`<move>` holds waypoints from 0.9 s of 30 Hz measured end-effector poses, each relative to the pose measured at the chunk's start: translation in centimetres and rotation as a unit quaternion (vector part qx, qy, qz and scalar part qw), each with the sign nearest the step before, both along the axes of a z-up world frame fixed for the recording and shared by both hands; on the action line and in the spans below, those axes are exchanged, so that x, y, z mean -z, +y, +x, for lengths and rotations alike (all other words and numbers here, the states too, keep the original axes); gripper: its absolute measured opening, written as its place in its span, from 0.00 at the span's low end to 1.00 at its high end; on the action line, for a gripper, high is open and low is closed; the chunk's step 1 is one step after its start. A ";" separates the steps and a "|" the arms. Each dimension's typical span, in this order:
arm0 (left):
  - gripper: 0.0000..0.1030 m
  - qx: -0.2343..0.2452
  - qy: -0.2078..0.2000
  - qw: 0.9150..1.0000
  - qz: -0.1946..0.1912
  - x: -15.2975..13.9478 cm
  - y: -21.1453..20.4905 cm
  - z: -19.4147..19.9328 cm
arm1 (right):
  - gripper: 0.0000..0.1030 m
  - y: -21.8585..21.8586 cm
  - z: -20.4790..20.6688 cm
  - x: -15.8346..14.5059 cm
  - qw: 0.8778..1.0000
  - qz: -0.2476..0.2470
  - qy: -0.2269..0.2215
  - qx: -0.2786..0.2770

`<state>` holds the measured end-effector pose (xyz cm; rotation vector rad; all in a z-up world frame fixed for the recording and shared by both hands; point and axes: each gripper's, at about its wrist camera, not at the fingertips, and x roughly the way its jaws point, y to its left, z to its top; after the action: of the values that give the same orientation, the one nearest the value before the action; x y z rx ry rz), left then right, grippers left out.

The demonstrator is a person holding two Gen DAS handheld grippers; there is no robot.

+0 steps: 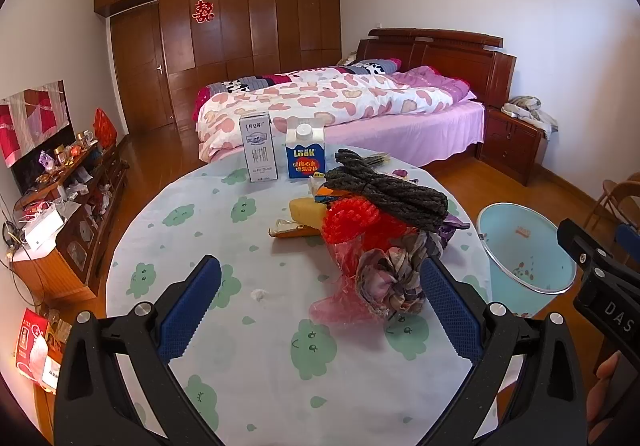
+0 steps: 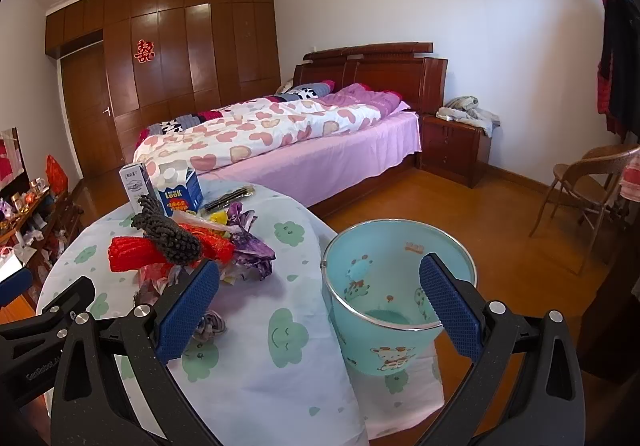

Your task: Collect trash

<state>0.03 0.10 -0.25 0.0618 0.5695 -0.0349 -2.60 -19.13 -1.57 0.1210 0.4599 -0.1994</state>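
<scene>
A heap of trash lies on the round table (image 1: 248,326): a crumpled patterned wad (image 1: 394,278), a pink plastic bag (image 1: 340,304), red netting (image 1: 352,222), a dark rope bundle (image 1: 388,186) and a yellow sponge (image 1: 306,210). Behind them stand a white milk carton (image 1: 259,148) and a blue carton (image 1: 306,154). My left gripper (image 1: 320,266) is open, just short of the wad and bag. A light blue bucket (image 2: 360,322) stands at the table's right edge. My right gripper (image 2: 320,264) is open in front of it, holding nothing.
A bed (image 2: 280,134) and a nightstand (image 2: 452,150) fill the room behind the table. A wooden chair (image 2: 592,182) stands at the right. A cluttered low sideboard (image 1: 76,214) runs along the left wall. Wooden floor (image 2: 440,206) shows between the table and the bed.
</scene>
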 end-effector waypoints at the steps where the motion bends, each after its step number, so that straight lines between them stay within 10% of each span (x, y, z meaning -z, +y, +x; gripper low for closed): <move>1: 0.94 0.000 0.000 1.000 0.000 0.0 -0.1 0.0 | 0.96 0.0 0.0 0.0 1.000 0.001 0.001 -0.001; 27: 0.94 0.000 0.001 1.000 0.000 0.3 -0.2 0.0 | 0.96 0.2 0.2 0.0 1.000 0.004 0.004 -0.006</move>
<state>0.08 -0.07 -0.51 0.0612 0.5706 -0.0347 -2.43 -18.97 -1.60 0.1249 0.4684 -0.1855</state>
